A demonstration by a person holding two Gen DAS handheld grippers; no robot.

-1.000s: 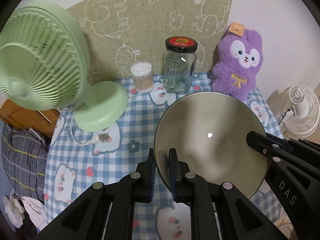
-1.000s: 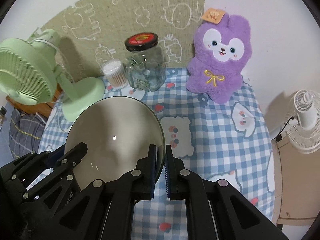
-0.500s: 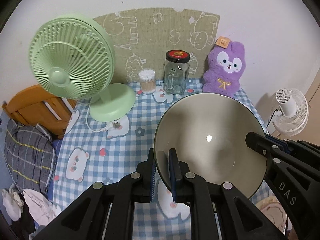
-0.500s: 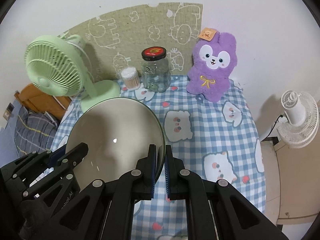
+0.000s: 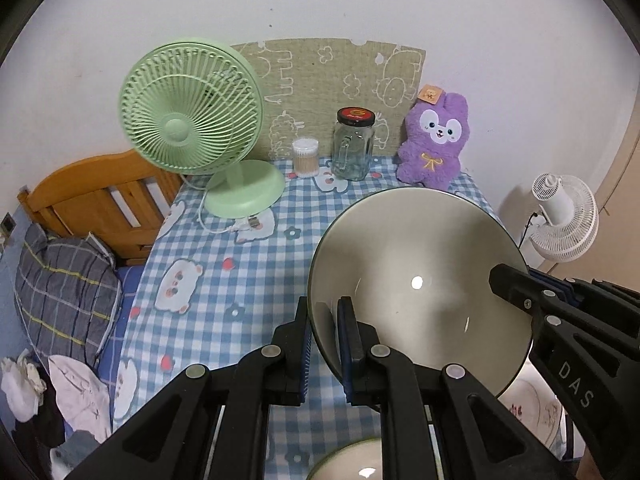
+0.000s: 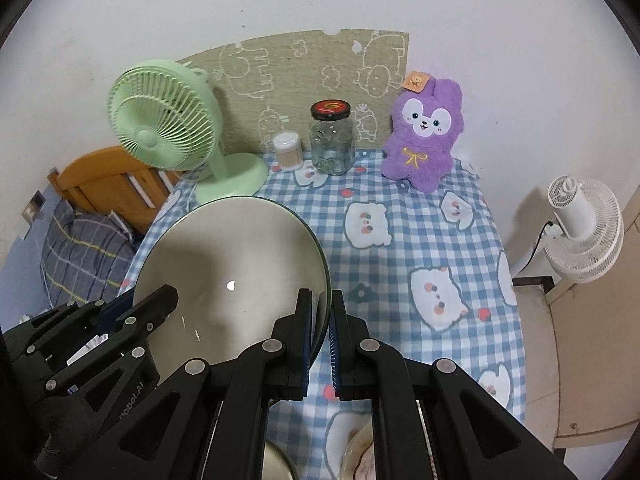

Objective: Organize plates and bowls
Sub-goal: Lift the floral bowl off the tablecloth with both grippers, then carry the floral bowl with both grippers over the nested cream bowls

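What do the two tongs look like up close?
Both tongs, left and right, are matte black plastic linkages joined by silver rivets, with blue ribbed pads inside the fingers. White lettering marks their sides.

White wall point(image 5: 360, 0) behind a blue checked table point(image 5: 248, 280), wooden bed frame point(image 5: 100, 196) beside it

**Soft indoor light, sharp centre, bent edges**

Even, slightly dim light fell from above. A small white glare spot sat on the bowl point(image 5: 420, 280) just beyond the fingers, with the fingers' grey shadow inside it. Both views stayed sharp, without motion blur. Fisheye curvature bowed the wall point(image 6: 480, 20) beyond, and black vignetting filled the corners.
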